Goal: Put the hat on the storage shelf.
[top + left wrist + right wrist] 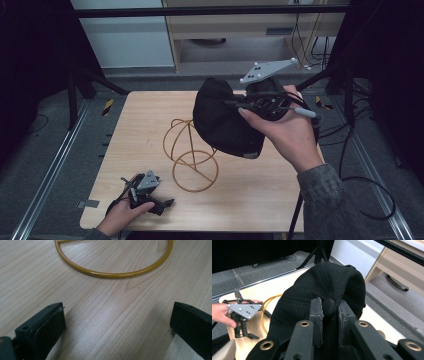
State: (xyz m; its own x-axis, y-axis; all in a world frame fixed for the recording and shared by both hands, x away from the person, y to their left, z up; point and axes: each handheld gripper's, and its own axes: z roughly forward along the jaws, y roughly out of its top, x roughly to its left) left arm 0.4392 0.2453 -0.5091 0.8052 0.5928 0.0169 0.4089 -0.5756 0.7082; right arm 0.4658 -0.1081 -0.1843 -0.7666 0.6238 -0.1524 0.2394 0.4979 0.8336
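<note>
Black fabric, a cap (222,120), hangs from my right gripper (329,308), whose jaws are pinched on the button at the cap's crown; the grip looks secure in the right gripper view. I hold the cap raised above the far right part of the wooden table (145,125), just to the right of the yellow wire stand (192,152), with the cap's lower edge overlapping the stand's upper loops in the high view; whether they touch I cannot tell. My left gripper (150,192) sits low at the near left of the table, jaws spread wide with nothing between them, facing the stand's round base ring (113,270), near it but apart. Judgement: the step in hand is carrying the cap to the stand for hanging. The next move calls for shifting the cap left until its hollow is over the stand's top loops, then lowering it squarely before release. The light wire stand may tip or slide, so I would have the left gripper steady the base ring first.
</note>
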